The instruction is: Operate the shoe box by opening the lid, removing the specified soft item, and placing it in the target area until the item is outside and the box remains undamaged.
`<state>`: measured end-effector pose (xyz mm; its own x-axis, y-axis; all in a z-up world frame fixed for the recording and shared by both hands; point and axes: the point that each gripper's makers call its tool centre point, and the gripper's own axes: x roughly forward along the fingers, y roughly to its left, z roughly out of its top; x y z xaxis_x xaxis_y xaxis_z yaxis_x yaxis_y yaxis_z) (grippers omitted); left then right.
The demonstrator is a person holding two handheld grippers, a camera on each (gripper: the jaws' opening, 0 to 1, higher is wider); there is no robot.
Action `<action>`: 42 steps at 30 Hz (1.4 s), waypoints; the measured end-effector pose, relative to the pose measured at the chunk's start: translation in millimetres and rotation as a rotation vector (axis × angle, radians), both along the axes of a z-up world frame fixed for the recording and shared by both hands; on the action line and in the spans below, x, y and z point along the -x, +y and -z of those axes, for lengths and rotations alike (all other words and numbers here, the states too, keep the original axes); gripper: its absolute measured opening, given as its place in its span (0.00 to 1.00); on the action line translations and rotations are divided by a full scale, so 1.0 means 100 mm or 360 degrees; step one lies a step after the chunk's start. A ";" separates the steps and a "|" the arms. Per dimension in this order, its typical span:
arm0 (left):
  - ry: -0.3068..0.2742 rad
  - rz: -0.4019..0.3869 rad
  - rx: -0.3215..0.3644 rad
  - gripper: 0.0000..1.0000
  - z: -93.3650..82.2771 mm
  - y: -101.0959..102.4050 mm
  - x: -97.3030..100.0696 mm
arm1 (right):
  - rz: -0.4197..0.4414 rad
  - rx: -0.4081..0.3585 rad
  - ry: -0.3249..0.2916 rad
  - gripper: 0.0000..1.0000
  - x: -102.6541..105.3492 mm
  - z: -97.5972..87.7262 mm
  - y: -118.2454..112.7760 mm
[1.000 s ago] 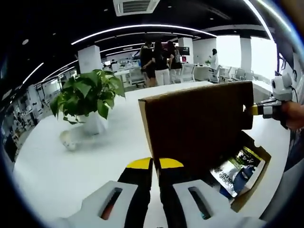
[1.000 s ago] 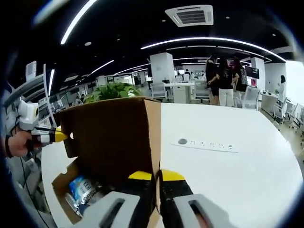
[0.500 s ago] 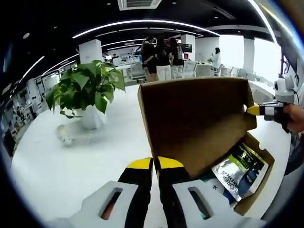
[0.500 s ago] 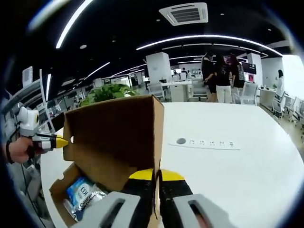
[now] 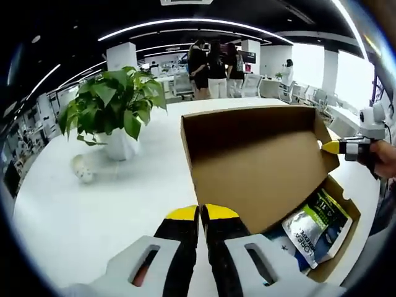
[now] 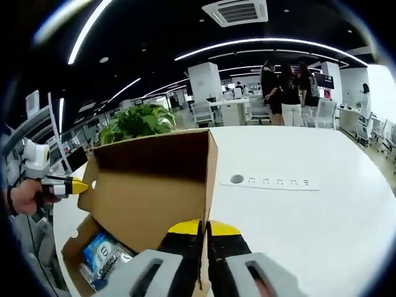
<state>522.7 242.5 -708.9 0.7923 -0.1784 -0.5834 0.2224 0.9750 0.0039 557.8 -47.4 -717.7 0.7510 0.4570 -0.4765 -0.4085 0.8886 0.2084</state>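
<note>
Lid-opening step: left gripper [image 5: 202, 213] and right gripper [image 6: 205, 229] each clamp the lid [image 5: 257, 164], apparently tilted back; next, grasp the packet [image 5: 314, 226], lower right.

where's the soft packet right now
In the left gripper view the soft packet lies at lower right inside the open shoe box, under the raised lid; in the right gripper view it sits at lower left.
</note>
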 end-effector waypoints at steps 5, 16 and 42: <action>0.0056 -0.0037 -0.0001 0.01 0.08 0.06 -0.02 | -0.0021 0.0019 0.0037 0.00 -0.06 0.08 0.06; 0.0137 -0.0064 0.0005 0.02 0.25 0.07 -0.12 | -0.0054 0.0052 0.0124 0.01 -0.11 0.26 0.08; 0.0262 -0.0077 0.0010 0.03 0.48 0.06 -0.18 | -0.0056 0.0098 0.0262 0.05 -0.03 0.48 0.07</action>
<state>540.6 248.6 -756.9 0.6939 -0.1461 -0.7051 0.1721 0.9845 -0.0346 560.5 -39.9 -766.0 0.6445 0.4481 -0.6195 -0.4047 0.8874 0.2207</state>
